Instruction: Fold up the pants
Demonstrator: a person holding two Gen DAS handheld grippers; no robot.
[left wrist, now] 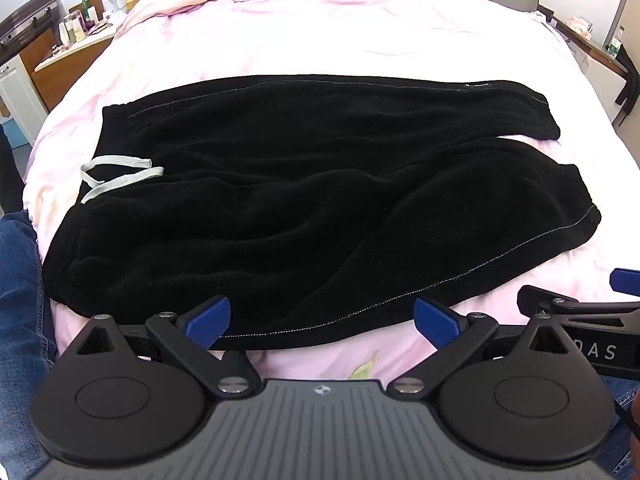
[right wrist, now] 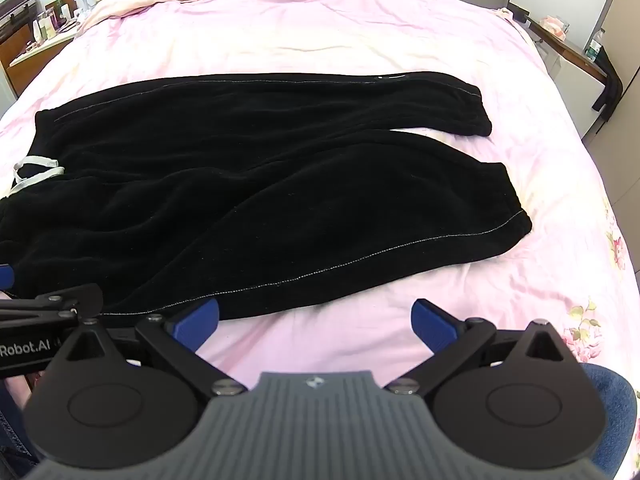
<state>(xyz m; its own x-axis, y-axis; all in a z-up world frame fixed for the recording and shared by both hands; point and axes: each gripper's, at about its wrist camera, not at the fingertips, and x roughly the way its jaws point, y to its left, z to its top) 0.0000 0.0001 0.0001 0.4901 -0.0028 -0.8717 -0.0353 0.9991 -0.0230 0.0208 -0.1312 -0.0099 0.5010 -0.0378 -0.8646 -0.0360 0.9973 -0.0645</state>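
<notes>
Left wrist view: your black pants point(left wrist: 304, 200) lie flat across the pink bed point(left wrist: 360, 32), long axis running left to right.
Waistband and white drawstring point(left wrist: 120, 178) sit at the left of the frame, both leg cuffs at the right, the legs slightly parted. Your left claw point(left wrist: 322, 322) is spread wide just over the near hem, pinching nothing. In the right wrist view, your right claw point(right wrist: 314, 322) is equally spread above bare sheet by the lower leg's edge, also empty.
</notes>
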